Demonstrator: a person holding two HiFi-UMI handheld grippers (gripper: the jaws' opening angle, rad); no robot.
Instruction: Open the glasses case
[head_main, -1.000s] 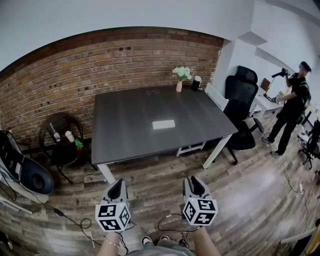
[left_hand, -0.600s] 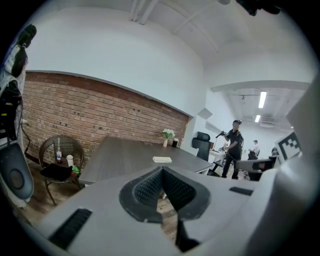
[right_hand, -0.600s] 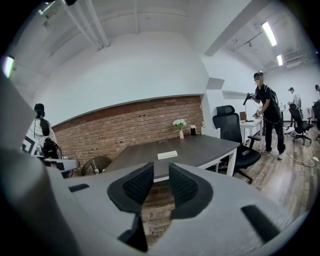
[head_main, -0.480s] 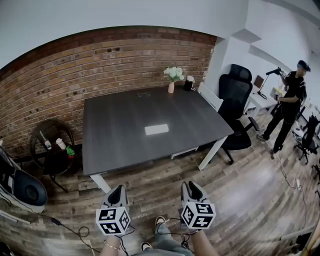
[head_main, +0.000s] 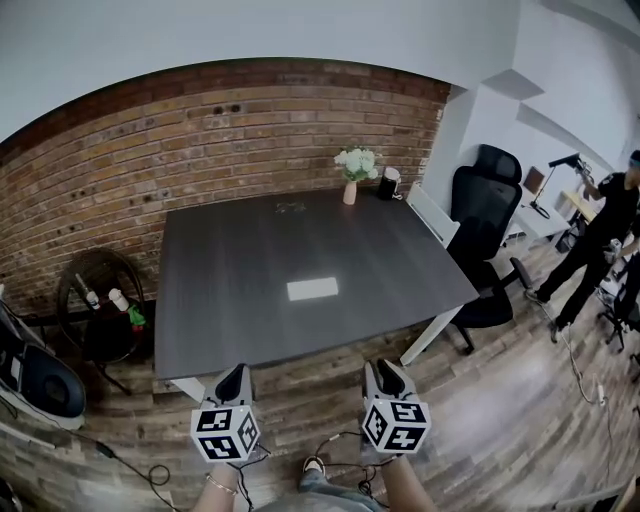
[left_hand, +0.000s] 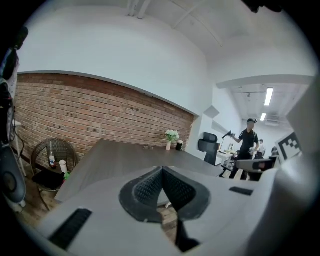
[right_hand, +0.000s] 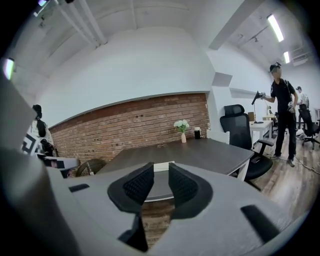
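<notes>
A flat white glasses case (head_main: 312, 290) lies closed near the middle of the dark grey table (head_main: 230, 300). Both grippers hover over the wooden floor just short of the table's near edge, well apart from the case. My left gripper (head_main: 233, 376) has its fingertips touching each other with nothing between them. My right gripper (head_main: 385, 368) stands open with a narrow empty gap. In the right gripper view the case (right_hand: 161, 165) shows just above the gap of the right gripper (right_hand: 161, 175). In the left gripper view the left gripper (left_hand: 162, 169) points over the table.
A vase of white flowers (head_main: 351, 178) and a dark cup (head_main: 389, 183) stand at the table's far edge by the brick wall. A black office chair (head_main: 487, 200) and a person (head_main: 600, 235) are to the right. A wicker side table (head_main: 100, 300) stands at the left. Cables lie on the floor.
The table has come nearer in the head view, and both grippers now sit close to its near edge. The person at the right has shifted further right.
</notes>
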